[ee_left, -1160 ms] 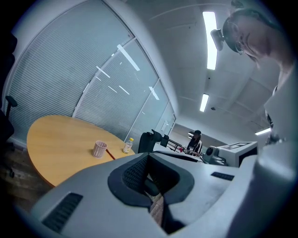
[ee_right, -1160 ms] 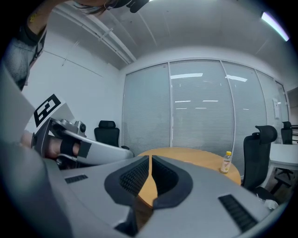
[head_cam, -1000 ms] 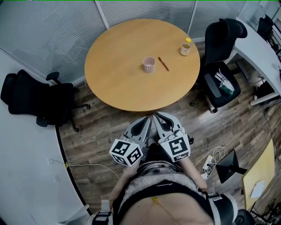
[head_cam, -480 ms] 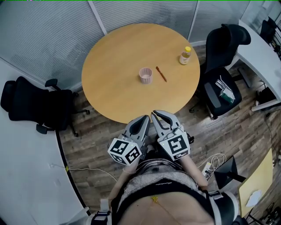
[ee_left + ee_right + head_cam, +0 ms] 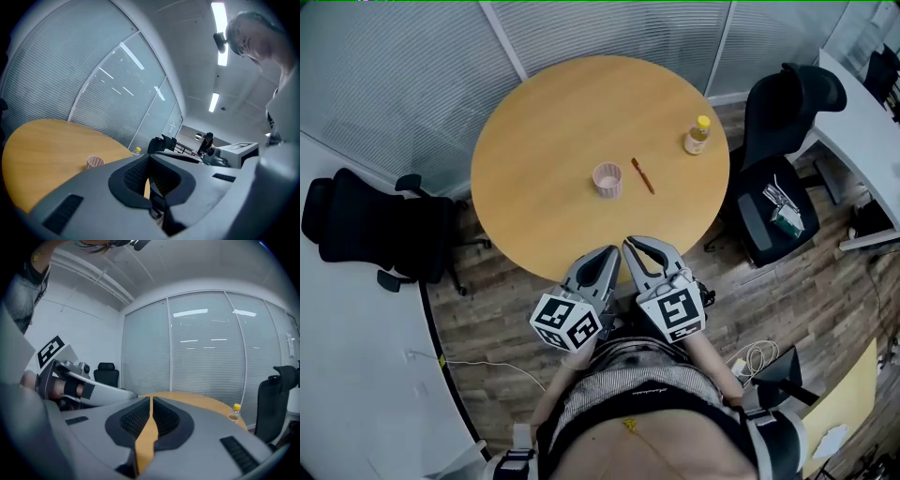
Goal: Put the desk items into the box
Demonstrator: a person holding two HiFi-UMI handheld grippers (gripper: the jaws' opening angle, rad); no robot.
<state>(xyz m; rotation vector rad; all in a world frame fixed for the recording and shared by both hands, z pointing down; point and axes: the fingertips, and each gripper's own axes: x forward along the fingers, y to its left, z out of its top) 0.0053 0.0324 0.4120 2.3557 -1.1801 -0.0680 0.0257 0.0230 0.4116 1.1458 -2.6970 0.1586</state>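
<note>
Currently, left tool (image 5: 611, 253), right tool (image 5: 631, 245), jaws closed, empty, pink cup (image 5: 607, 179), inside unreadable.

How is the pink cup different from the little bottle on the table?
The pink cup is open on top; the bottle has a yellow cap. The cup stands near the middle; the bottle stands by the edge. Both are upright on the round table.

- One table (image 5: 534, 122), and it's round.
- One cup (image 5: 607, 179).
- One pen (image 5: 642, 175).
- One bottle (image 5: 697, 137).
- Two chairs at the table: left chair (image 5: 370, 225), right chair (image 5: 787, 112).
- Two grippers: left gripper (image 5: 607, 255), right gripper (image 5: 636, 247).
</note>
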